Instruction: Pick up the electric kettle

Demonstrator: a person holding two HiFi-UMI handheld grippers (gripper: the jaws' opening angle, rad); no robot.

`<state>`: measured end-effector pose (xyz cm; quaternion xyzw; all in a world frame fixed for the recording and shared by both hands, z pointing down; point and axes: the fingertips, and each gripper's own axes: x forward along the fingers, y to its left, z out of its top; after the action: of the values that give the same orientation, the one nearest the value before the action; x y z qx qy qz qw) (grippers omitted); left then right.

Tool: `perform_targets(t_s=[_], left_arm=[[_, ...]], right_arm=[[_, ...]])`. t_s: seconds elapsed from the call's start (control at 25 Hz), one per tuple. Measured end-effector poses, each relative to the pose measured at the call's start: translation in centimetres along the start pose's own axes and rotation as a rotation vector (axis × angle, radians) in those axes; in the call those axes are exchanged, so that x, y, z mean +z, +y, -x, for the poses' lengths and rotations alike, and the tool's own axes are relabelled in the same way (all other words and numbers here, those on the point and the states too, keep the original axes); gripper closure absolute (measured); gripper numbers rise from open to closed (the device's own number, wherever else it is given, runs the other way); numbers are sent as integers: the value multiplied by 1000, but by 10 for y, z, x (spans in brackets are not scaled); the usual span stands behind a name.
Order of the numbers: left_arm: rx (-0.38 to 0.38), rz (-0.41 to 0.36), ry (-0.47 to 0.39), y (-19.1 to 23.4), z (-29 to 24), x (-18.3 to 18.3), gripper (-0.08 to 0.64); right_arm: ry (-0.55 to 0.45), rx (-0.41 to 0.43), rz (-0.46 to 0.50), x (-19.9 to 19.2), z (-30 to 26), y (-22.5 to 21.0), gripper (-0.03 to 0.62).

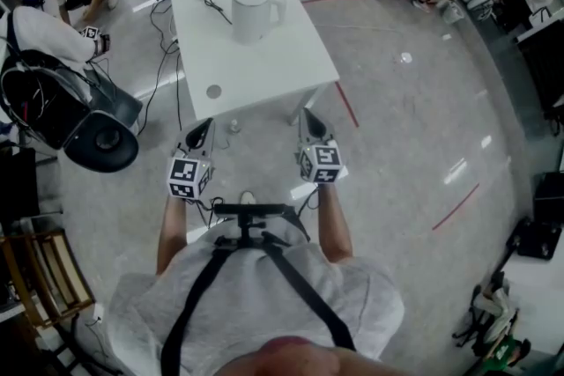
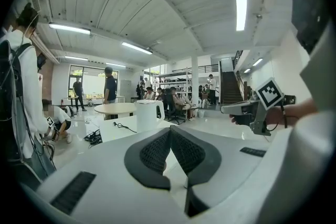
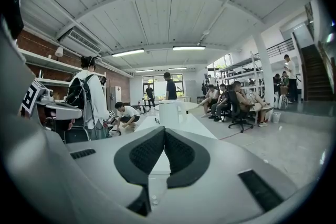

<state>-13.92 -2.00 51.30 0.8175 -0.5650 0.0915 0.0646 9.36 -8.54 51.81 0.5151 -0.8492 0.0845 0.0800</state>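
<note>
Glossy grey floor (image 1: 414,128) surrounds a white bench (image 1: 264,70), and on its far half stands the electric kettle (image 1: 254,11). We see it upright, long axis vertical, lid on top, with its handle turned to the right in the head view. A black cable (image 1: 214,6) lies just beside it on the left. We hold both claws short of the bench's near edge, well apart from the kettle and pointing toward it. The left claw (image 1: 201,135) has its jaws pressed together on nothing, and so does the right claw (image 1: 308,126).
</note>
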Motion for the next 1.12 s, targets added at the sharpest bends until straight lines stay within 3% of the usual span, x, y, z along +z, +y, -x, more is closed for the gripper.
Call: perform_targets(t_s=[0.64, 1.12], left_arm=[[7, 6, -5, 27, -29, 7, 554], [9, 16, 14, 55, -98, 11, 554]], right_arm=[[-16, -1, 8, 12, -35, -5, 586], [20, 22, 17, 11, -107, -33, 586]])
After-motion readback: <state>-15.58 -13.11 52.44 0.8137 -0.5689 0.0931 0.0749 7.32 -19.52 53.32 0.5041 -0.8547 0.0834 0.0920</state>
